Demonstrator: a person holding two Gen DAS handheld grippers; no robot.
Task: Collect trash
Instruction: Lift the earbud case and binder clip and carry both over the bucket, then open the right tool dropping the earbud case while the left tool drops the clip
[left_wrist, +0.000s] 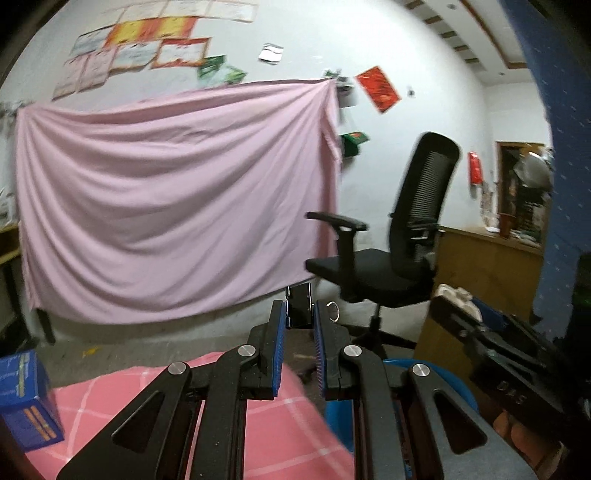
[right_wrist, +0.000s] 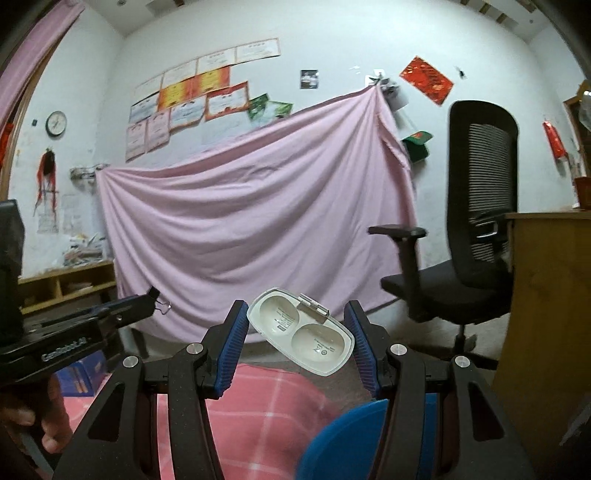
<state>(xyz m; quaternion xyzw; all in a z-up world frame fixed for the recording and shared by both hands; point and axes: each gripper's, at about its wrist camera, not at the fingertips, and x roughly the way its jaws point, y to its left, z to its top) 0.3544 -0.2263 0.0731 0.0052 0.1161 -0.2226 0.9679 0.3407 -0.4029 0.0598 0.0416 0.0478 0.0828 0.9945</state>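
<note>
My left gripper (left_wrist: 300, 314) is shut on a black binder clip (left_wrist: 300, 306) and holds it in the air above the pink checked cloth (left_wrist: 229, 391). My right gripper (right_wrist: 297, 332) is shut on an open white earbud case lid (right_wrist: 301, 332), held across its width between the blue pads. The left gripper also shows in the right wrist view (right_wrist: 147, 304) with the clip (right_wrist: 157, 301) at its tip. The right gripper shows in the left wrist view (left_wrist: 448, 302) with the white case (left_wrist: 454, 295). A blue bin rim (right_wrist: 347, 435) lies below the right gripper.
A black office chair (right_wrist: 461, 258) stands to the right in front of a wooden desk (right_wrist: 546, 314). A pink sheet (right_wrist: 258, 229) hangs on the far wall. A blue box (left_wrist: 26, 402) sits at the left on the pink cloth.
</note>
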